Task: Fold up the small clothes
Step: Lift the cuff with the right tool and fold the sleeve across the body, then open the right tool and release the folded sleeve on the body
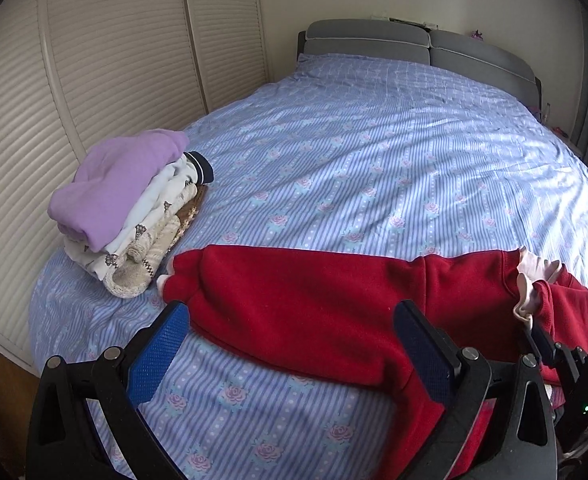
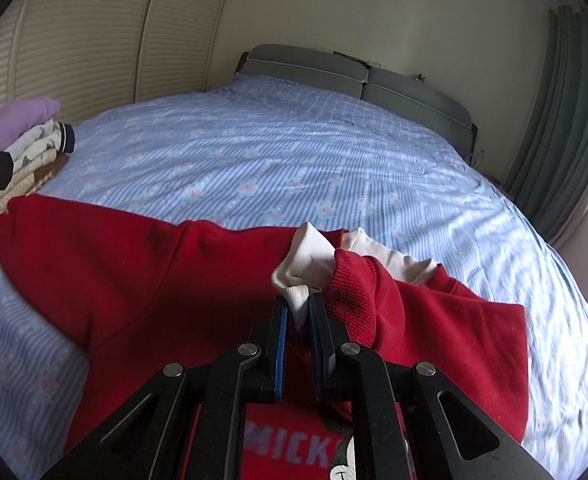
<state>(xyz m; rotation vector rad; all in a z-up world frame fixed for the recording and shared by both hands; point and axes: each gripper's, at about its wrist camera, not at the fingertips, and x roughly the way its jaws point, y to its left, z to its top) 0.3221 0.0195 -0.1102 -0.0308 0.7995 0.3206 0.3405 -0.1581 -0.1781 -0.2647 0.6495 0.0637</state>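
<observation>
A wide bed fills the room, dressed in a blue striped sheet with small pink roses, its grey padded headboard against the far wall and slatted closet doors running along the left side. Near the left edge of the bed sits a stack of folded clothes, a lilac piece on top, white and cream ones under it.

The garment in hand is a red sweatshirt, spread across the near part of the bed just beside that stack, with printed lettering partly visible under the right tool. The right gripper is clamped on the white ribbed trim at the red cuff, pinching it between its blue pads and lifting that bunched end off the sheet. The left gripper stands with its jaws wide apart over the near edge of the sweatshirt, nothing between the pads.

This looks like a sleeve fold. To do it well, I would carry the pinched cuff low across the body so the sleeve lands flat rather than twisted, and bring the left tool down onto the red cloth as an anchor so the body does not drag along. The fleece looks thick, so it should hold a crease once pressed. Letting go only when the cuff rests on the cloth should keep the edges square.
</observation>
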